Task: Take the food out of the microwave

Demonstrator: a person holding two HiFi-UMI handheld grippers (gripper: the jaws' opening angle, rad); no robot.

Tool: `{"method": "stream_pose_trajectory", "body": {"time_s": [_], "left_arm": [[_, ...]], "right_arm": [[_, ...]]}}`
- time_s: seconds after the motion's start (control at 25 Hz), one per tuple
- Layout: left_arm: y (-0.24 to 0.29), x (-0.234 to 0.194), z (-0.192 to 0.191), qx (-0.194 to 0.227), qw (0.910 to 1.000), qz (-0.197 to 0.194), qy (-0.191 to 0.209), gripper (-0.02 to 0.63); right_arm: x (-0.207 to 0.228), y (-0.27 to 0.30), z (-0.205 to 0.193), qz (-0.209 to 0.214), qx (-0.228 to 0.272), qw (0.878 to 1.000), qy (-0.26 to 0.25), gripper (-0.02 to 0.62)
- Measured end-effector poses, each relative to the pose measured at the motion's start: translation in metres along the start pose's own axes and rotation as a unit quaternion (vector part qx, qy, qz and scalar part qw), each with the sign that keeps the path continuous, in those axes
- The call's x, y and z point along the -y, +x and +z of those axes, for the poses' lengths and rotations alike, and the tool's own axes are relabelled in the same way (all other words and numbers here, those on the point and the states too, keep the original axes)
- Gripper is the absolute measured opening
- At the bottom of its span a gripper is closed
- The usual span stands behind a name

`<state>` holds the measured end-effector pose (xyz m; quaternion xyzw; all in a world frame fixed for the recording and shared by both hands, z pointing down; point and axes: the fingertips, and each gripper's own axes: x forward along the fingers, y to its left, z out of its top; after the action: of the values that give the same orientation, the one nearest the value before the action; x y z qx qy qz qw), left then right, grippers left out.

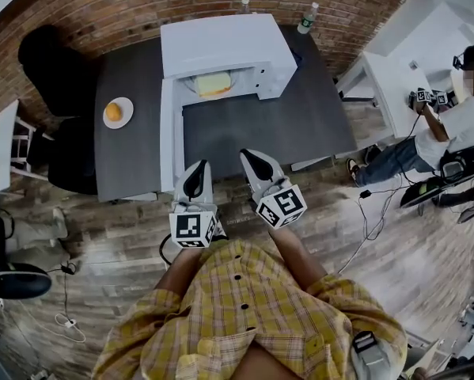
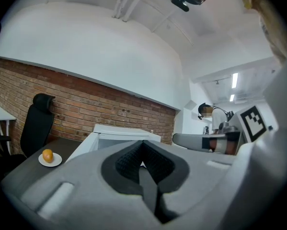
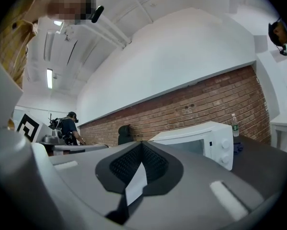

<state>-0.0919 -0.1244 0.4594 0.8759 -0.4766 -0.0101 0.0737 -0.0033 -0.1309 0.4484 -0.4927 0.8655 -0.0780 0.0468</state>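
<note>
Fingers of the left gripper (image 2: pixel 142 146) sit pressed together with nothing between them. Those of the right gripper (image 3: pixel 140 151) are likewise closed and empty, with only a thin pale sliver showing at their seam. Both grippers hang side by side just short of the near edge of the dark table (image 1: pixel 308 121), pointing level toward the microwave (image 1: pixel 225 42).

The door (image 1: pixel 168 137) is already swung wide to the left. The food (image 1: pixel 213 84), a pale yellow block, still lies inside the cavity near its front. Whether it rests on a dish is too small to tell. A plate with an orange (image 1: pixel 118 112) sits on the table well to the left of the door, apart from the work.

The step in hand looks like the reach into the cavity, so the task is barely begun. To do it well, the fingers should spread before they cross the opening, not once inside, where room is likely tight. The left gripper should keep off the open door on its side. A level approach, one gripper to each side of the food, would likely let it be drawn straight out without tipping. A soft block may crush, so a gentle squeeze seems wise.
</note>
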Motion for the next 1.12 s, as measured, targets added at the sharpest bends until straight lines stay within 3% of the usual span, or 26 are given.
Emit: {"method": "stream_pose_trajectory", "body": {"time_s": [0.2, 0.44, 0.72, 0.96, 1.12], "left_arm": [[0.013, -0.001, 0.000, -0.005, 0.9997, -0.024, 0.000, -0.002], [0.023, -0.007, -0.003, -0.009, 0.9997, -0.022, -0.002, -0.002], [0.044, -0.006, -0.004, -0.014, 0.9998, -0.009, 0.010, -0.002], [0.056, -0.015, -0.010, -0.022, 0.9993, 0.025, 0.018, -0.002], [0.063, -0.021, -0.011, -0.023, 0.9983, 0.046, 0.026, -0.002]], "right_arm": [[-0.001, 0.015, -0.004, -0.007, -0.001, 1.000, 0.003, 0.003], [0.013, 0.023, -0.009, -0.018, -0.009, 1.000, 0.010, 0.003], [0.041, 0.034, -0.023, -0.009, -0.009, 0.996, 0.093, 0.000], [0.068, 0.056, -0.040, 0.011, -0.034, 0.987, 0.157, 0.000], [0.087, 0.074, -0.058, 0.022, -0.047, 0.975, 0.217, -0.002]]}}
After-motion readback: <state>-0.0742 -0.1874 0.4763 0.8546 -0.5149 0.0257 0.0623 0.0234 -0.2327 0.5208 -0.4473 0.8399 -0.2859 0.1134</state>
